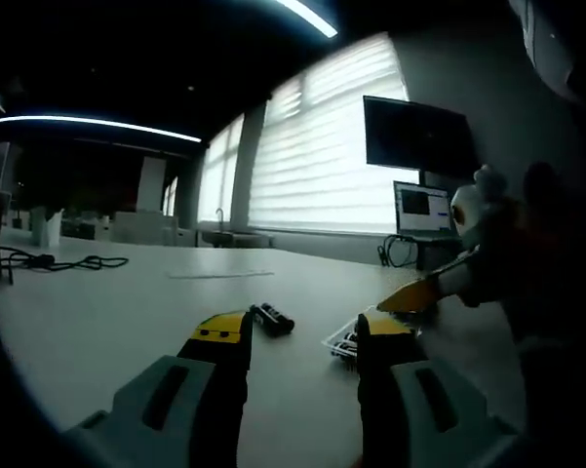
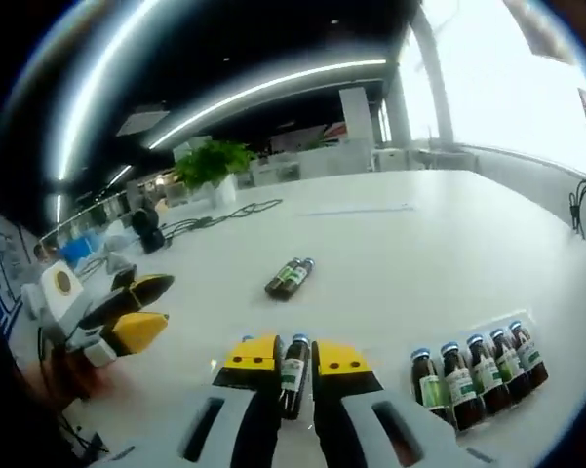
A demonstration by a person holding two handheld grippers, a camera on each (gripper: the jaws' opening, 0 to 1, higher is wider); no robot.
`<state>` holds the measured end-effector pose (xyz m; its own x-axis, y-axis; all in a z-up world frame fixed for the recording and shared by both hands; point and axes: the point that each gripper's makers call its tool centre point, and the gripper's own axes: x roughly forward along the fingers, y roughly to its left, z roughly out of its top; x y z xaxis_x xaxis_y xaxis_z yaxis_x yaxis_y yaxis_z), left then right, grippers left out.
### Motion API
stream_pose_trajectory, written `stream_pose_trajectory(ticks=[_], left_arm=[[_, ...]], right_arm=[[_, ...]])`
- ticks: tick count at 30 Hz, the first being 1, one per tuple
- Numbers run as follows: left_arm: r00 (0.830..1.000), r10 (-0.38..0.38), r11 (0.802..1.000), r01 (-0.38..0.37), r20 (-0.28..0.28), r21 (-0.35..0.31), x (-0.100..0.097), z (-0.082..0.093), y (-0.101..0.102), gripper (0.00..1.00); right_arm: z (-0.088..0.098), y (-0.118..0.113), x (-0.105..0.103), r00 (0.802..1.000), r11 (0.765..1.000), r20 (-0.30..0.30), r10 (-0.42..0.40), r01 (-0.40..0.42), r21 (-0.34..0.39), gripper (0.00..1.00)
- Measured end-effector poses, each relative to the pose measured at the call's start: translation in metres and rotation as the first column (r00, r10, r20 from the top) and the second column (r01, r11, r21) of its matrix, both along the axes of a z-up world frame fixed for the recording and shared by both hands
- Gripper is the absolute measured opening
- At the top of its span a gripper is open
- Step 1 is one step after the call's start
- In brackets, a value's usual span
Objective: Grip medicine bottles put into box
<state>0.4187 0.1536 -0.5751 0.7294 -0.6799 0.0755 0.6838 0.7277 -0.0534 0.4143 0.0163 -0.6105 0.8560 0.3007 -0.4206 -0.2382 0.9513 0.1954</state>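
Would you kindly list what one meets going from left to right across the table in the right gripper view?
Left gripper → right gripper shut on a bottle → row of five bottles in the clear box; the two bottles lying farther back overlap the middle.

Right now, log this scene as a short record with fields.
right gripper: fingers shut on one medicine bottle
left gripper: open, holding nothing
box: clear tray holding five upright bottles in a row
loose bottles: two lying together on the white table
table clutter: black cable
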Motion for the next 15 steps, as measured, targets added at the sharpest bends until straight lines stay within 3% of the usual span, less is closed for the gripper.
stream_pose_trajectory(ticks=[3,9,11,15], left_arm=[[1.0,-0.001,1.0,0.001,0.003,0.002,-0.001,0.0,0.0,0.36],[1.0,0.008,1.0,-0.008,0.005,-0.004,-0.001,0.002,0.002,0.36],[1.0,0.008,1.0,-0.008,0.004,-0.005,-0.001,0.002,0.002,0.36],[1.0,0.007,1.0,-0.007,0.003,-0.007,-0.001,0.002,0.002,0.36]], right_arm=[[-0.006,0.003,-0.002,1.0,1.0,-0.017,-0.018,0.019,0.014,0.03],[-0.014,0.006,-0.006,1.0,0.998,-0.01,-0.017,0.017,-0.061,0.01],[-0.014,0.008,-0.007,1.0,0.998,-0.008,-0.015,0.015,-0.054,0.01],[-0.011,0.011,-0.007,0.999,0.988,0.044,0.008,-0.001,-0.156,0.0]])
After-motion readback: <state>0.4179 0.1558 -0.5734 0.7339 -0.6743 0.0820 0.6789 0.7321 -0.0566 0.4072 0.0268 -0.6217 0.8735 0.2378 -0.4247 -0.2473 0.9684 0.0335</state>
